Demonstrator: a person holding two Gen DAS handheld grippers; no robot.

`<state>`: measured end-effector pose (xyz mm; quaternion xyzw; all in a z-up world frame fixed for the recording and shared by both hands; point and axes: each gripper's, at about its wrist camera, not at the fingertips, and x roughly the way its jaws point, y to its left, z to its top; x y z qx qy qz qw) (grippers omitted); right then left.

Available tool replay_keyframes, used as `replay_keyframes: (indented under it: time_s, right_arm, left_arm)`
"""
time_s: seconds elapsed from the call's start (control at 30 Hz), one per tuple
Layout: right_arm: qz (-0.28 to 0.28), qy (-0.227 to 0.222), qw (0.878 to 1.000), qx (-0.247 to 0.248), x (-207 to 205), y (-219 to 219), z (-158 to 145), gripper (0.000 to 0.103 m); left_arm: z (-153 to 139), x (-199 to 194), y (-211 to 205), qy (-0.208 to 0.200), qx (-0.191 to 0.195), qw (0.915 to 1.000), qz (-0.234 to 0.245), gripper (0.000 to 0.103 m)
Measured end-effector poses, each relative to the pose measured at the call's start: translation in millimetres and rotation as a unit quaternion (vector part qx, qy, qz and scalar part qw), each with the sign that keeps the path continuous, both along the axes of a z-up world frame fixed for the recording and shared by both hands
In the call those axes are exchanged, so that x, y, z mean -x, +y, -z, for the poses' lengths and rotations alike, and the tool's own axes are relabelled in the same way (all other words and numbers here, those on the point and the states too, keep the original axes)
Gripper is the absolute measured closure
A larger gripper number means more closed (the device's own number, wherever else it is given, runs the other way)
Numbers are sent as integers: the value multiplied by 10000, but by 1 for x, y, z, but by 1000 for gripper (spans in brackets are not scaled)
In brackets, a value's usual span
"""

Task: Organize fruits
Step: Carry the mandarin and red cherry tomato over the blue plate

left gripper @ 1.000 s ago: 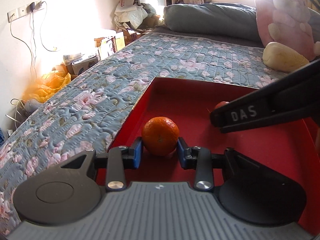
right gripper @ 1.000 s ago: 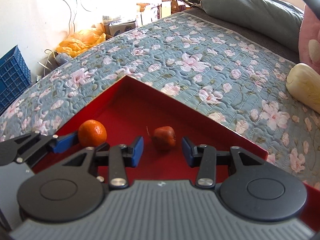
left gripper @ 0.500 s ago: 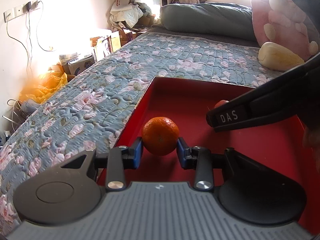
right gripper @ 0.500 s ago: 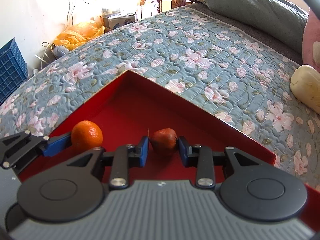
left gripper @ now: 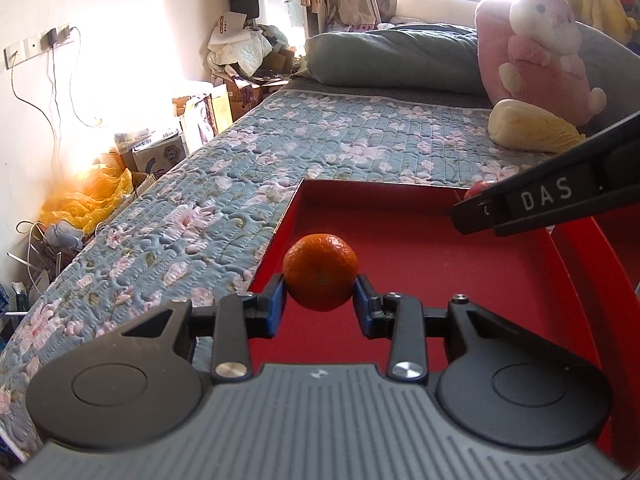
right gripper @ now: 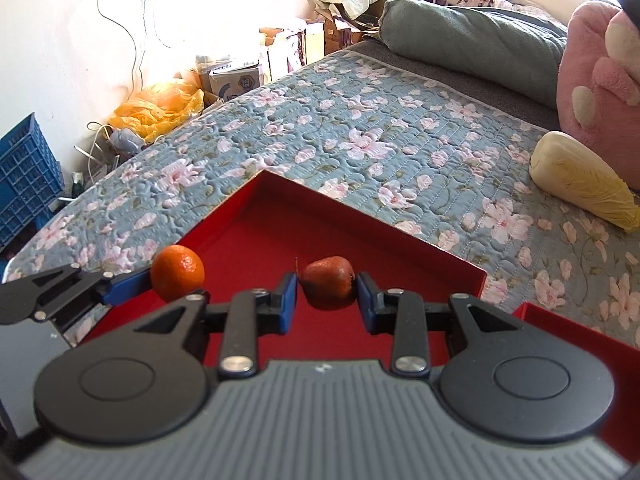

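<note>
Left gripper (left gripper: 320,305) clamped across the orange (left gripper: 320,271), held above the red tray (left gripper: 420,240); right gripper (right gripper: 327,299) clamped on the small reddish-brown fruit (right gripper: 329,282); both likely light, soft-skinned, round; pinch at the widest girth, gently, lest they bruise or roll out.

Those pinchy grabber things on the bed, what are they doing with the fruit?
A person is sorting fruit with a grabber in each hand. The left gripper is clamped on an orange mandarin, and the right gripper is clamped on a small reddish-brown fruit. Both fruits are held over the red tray on the flowery quilt. A cabbage lies off to the side.
</note>
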<state>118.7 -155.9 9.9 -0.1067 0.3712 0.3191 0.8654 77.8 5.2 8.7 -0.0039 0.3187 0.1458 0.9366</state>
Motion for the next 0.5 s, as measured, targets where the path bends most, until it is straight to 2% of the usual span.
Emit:
replay_keyframes:
  time_s: [0.2, 0.33, 0.5]
  right_arm:
    - [136, -193, 9995, -202, 30, -26, -24, 67]
    - [271, -375, 9984, -334, 49, -50, -42, 67]
    - [817, -484, 9948, -379, 66, -98, -51, 67]
  left_arm:
    - [-19, 20, -16, -125, -37, 9997, 187, 61]
    - [-34, 35, -35, -260, -91, 9985, 476, 61]
    - [-46, 49, -70, -386, 29, 9949, 933, 61]
